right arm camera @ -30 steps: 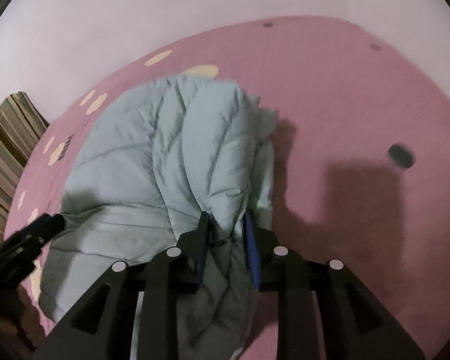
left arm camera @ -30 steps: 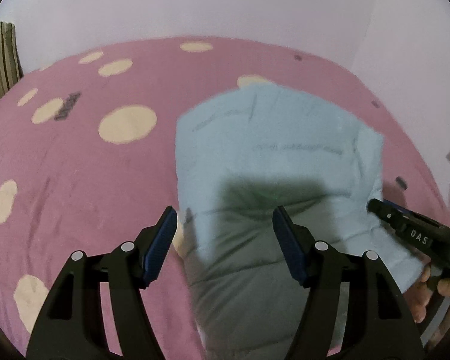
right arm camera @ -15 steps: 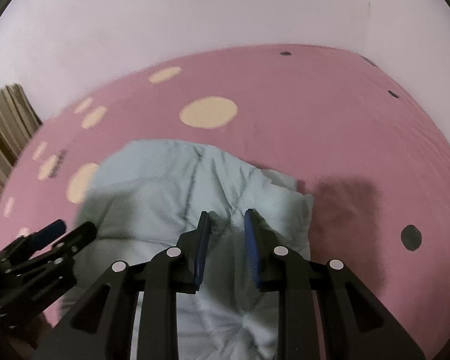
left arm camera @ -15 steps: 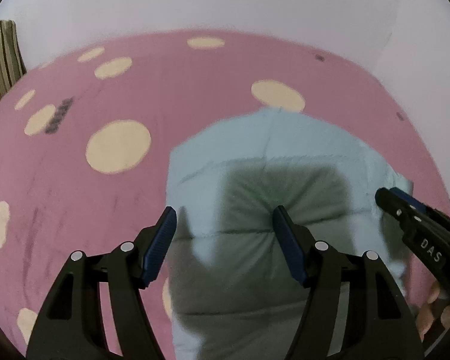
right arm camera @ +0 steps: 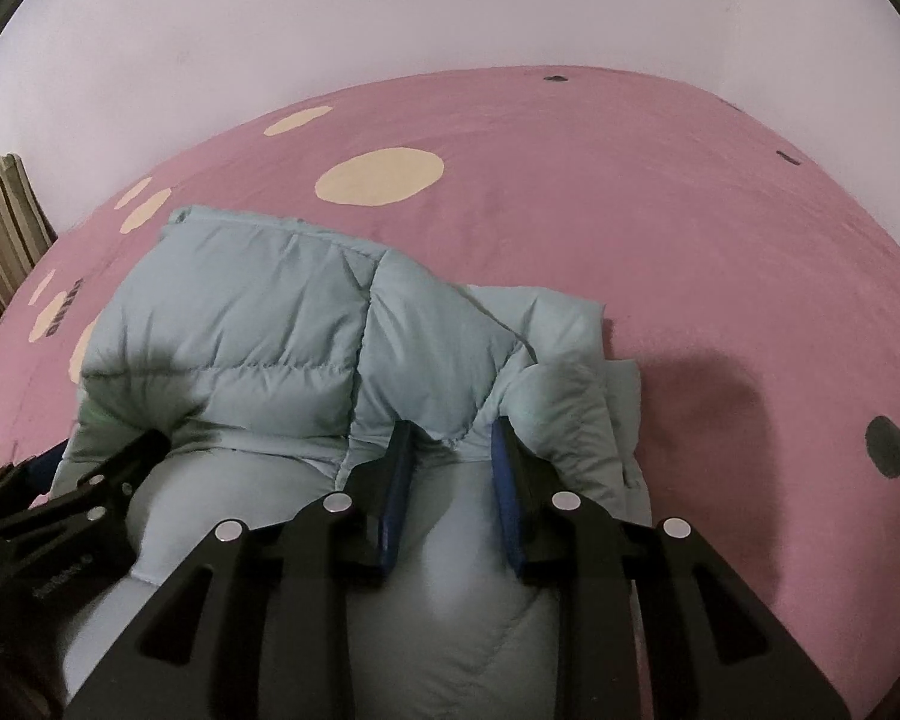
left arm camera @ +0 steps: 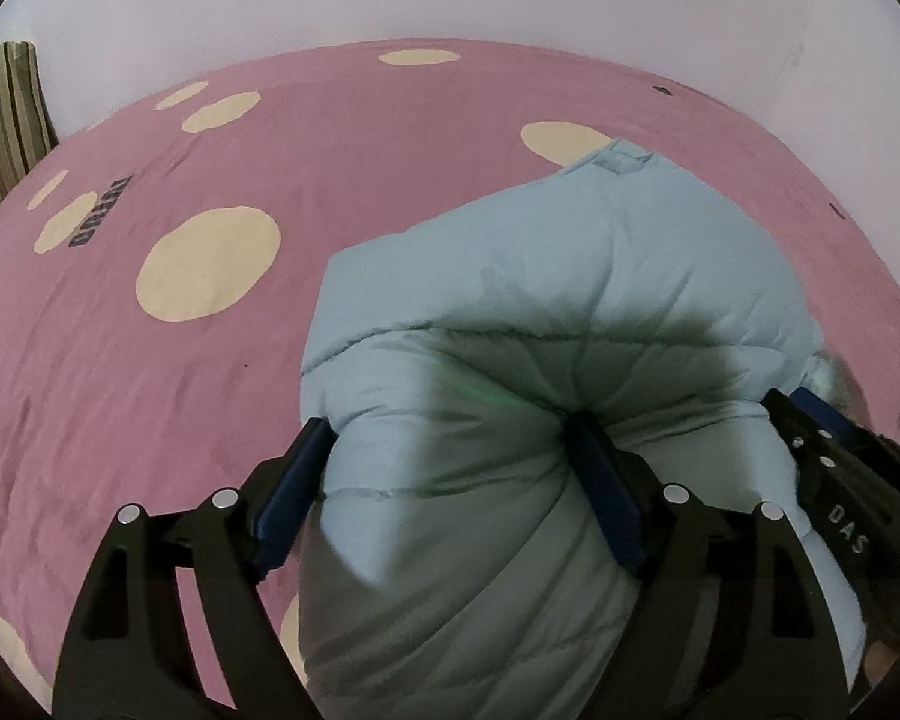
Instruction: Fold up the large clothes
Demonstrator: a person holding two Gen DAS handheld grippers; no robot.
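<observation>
Where it lies folded on the pink spotted bedsheet [left arm camera: 390, 138], the pale blue puffer jacket [left arm camera: 570, 276] is gripped near its right edge by the right gripper [right arm camera: 452, 450], jaws pinched on a seam. The left gripper [left arm camera: 456, 456] is angled steeply down, jaws just widened, a thick fold bulging between them; pad contact cannot be told.

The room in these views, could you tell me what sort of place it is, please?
Probably a bedroom: a wide pink spotted bedsheet runs up to a plain wall, a padded light-blue jacket lies on it, and a striped cushion stands at the edge.
</observation>
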